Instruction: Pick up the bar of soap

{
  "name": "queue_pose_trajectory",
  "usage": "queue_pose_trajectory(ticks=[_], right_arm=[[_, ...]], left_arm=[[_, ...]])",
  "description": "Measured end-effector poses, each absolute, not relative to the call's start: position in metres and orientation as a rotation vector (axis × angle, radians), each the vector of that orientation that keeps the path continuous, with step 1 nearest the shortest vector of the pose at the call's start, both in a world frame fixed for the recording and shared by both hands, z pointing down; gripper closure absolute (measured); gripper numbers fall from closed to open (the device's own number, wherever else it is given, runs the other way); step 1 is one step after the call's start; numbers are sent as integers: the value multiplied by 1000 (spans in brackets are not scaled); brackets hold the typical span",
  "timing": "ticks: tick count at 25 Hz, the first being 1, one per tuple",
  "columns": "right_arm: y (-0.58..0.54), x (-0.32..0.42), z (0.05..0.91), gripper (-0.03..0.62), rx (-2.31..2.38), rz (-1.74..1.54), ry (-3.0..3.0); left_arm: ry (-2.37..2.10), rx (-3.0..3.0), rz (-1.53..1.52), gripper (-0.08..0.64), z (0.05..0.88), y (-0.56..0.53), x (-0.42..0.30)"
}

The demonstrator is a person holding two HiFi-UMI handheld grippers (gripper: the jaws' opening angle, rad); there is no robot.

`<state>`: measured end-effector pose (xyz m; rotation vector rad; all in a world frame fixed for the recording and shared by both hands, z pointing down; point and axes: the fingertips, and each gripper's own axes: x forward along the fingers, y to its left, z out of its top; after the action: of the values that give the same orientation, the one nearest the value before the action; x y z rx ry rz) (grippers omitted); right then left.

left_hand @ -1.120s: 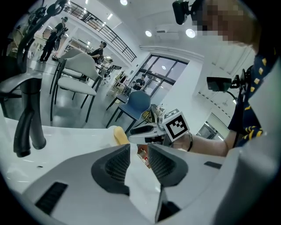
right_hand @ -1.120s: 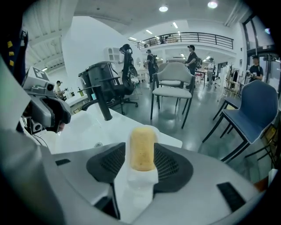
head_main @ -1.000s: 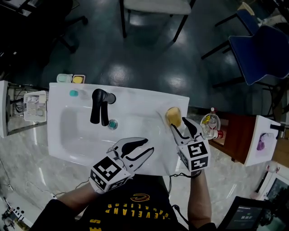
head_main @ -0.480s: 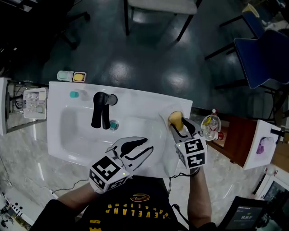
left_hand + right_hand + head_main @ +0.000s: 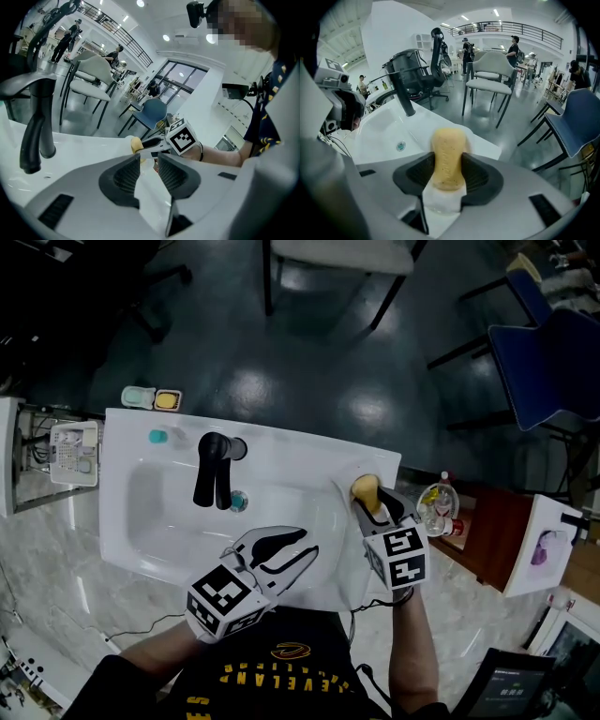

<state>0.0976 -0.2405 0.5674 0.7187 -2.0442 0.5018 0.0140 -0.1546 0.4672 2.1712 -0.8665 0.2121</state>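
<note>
The yellow bar of soap (image 5: 364,488) is at the right rim of the white sink (image 5: 281,465). My right gripper (image 5: 376,505) is shut on it. In the right gripper view the soap (image 5: 449,154) stands lengthwise between the two dark pads (image 5: 480,174), its far end sticking out past them. Whether the soap still touches the rim I cannot tell. My left gripper (image 5: 285,547) hovers over the sink's front edge, open and empty. In the left gripper view its jaws (image 5: 149,164) stand apart, with the soap (image 5: 136,144) and the right gripper (image 5: 159,143) beyond them.
A black faucet (image 5: 214,470) stands at the sink's back left, with the drain (image 5: 238,501) beside it. Small containers (image 5: 150,397) sit behind the sink. A clear bottle (image 5: 438,502) stands on a brown surface right of the soap. Chairs stand on the floor beyond.
My right gripper has slid forward along the soap and its jaws have come together on it. The left gripper has stayed where it was.
</note>
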Motion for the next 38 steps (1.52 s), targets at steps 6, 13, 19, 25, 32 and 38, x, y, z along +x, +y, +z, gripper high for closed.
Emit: queue_pose_trajectory(ticks=[6, 13, 19, 25, 32, 38], right_arm=[[-242, 98, 566, 403, 739, 559, -2079], [-245, 98, 554, 405, 777, 523, -2115], [-245, 98, 534, 405, 822, 490, -2170], [-237, 103, 513, 405, 858, 460, -2214], [-218, 113, 491, 405, 913, 463, -2271], [-198, 119, 470, 405, 963, 484, -2342]], left_arm=[[-865, 2178, 218, 440, 463, -152, 16], [-863, 2188, 224, 439, 457, -147, 19], [-858, 2207, 228, 440, 452, -142, 24], [-835, 2253, 244, 439, 444, -135, 30], [-829, 2292, 254, 440, 436, -123, 39], [-801, 2319, 266, 439, 429, -108, 50]])
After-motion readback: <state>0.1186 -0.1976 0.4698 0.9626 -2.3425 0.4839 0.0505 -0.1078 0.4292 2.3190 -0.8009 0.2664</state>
